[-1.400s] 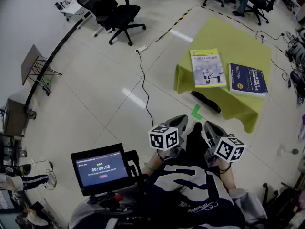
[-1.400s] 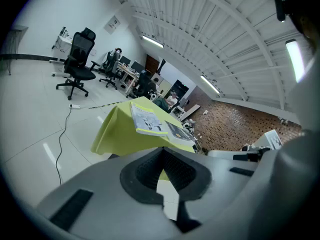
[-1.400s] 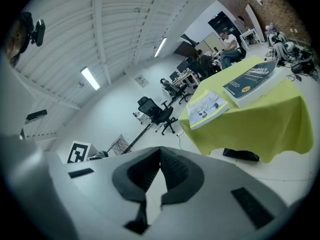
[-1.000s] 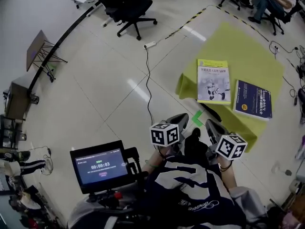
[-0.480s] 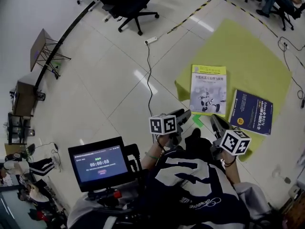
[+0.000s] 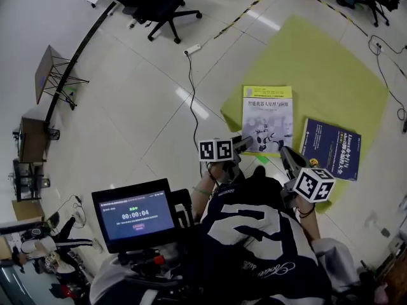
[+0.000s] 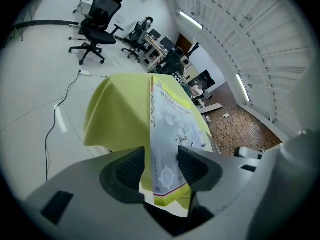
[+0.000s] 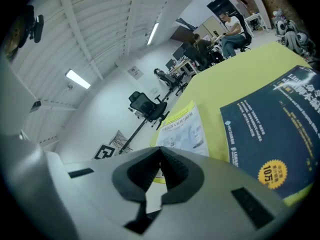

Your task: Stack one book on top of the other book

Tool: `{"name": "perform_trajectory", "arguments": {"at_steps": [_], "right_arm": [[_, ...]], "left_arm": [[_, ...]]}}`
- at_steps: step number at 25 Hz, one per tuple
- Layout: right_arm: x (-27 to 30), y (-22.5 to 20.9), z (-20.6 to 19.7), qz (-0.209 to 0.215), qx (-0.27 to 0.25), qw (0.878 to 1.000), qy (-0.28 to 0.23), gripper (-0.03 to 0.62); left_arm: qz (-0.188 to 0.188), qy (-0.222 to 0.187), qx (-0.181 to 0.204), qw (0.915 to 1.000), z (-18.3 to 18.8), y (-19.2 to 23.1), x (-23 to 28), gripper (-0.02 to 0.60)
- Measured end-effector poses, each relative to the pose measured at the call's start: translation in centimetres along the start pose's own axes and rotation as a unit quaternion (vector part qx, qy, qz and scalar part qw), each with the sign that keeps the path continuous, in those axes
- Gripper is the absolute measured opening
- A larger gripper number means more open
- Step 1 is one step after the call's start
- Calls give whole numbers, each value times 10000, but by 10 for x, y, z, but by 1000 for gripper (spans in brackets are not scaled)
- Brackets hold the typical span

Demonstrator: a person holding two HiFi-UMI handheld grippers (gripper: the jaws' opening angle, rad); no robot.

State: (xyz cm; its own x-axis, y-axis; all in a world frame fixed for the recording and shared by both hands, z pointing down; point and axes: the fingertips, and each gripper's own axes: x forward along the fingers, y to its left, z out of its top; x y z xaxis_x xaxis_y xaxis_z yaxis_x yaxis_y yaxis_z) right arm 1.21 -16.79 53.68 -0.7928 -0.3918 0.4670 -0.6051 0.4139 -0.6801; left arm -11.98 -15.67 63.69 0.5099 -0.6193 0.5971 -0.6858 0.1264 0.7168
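Reaching in over the near edge of the yellow-green cloth (image 6: 315, 59), the left gripper (image 6: 245, 143) has its jaws spread wide; they have just been opening. In the left gripper view the near end of the pale book (image 7: 172, 124) stands between them, spine toward the left-hand pad. The left gripper (image 7: 162, 159) does not clamp it (the pads sit just beside the cover, not pressed on it).

That pale book (image 6: 267, 116) lies flat on the cloth, near the middle of the head view. The blue book (image 6: 331, 148) lies flat too, at about 4 o'clock from it, just beside it and apart, so neither book is on the other.

At 5 o'clock from the pale book, the right gripper (image 6: 286, 156) is at the cloth's near edge, short of the blue book. In the right gripper view its jaws are pressed together with nothing between them, and beyond the right gripper (image 8: 161, 166) show the pale book (image 8: 185, 129) at 12 o'clock and the blue book (image 8: 270, 129) at 2 o'clock.

An office chair (image 6: 152, 2) stands at 11 o'clock in the head view, and a lit screen (image 6: 132, 216) at 7 o'clock.
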Motion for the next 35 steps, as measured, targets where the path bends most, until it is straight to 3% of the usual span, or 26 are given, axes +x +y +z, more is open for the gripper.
{"name": "perform_trajectory", "arguments": {"at_steps": [7, 13, 25, 26, 27, 28, 35], "right_arm": [[-7, -17, 7, -335, 146, 9993, -128, -3], [-1, -25, 7, -634, 153, 9978, -121, -3], [14, -27, -33, -892, 119, 9959, 3, -3], [17, -25, -40, -843, 199, 9962, 63, 9], [20, -23, -47, -776, 295, 9965, 129, 102], [23, -21, -54, -707, 400, 9965, 189, 141], [40, -21, -94, -203, 1211, 9917, 374, 206]], "left_arm": [[-424, 300, -344, 9981, 1, -4, 12, 198], [-635, 575, -557, 9948, 2, -5, 9, 138], [-708, 1141, -96, 9909, 2, 25, -35, 115], [-709, 1186, -81, 9904, 4, 30, -41, 115], [-712, 1230, -64, 9898, 5, 35, -45, 115], [-717, 1272, -43, 9893, 5, 39, -50, 115], [-739, 1533, 69, 9854, -2, 53, -61, 114]]}}
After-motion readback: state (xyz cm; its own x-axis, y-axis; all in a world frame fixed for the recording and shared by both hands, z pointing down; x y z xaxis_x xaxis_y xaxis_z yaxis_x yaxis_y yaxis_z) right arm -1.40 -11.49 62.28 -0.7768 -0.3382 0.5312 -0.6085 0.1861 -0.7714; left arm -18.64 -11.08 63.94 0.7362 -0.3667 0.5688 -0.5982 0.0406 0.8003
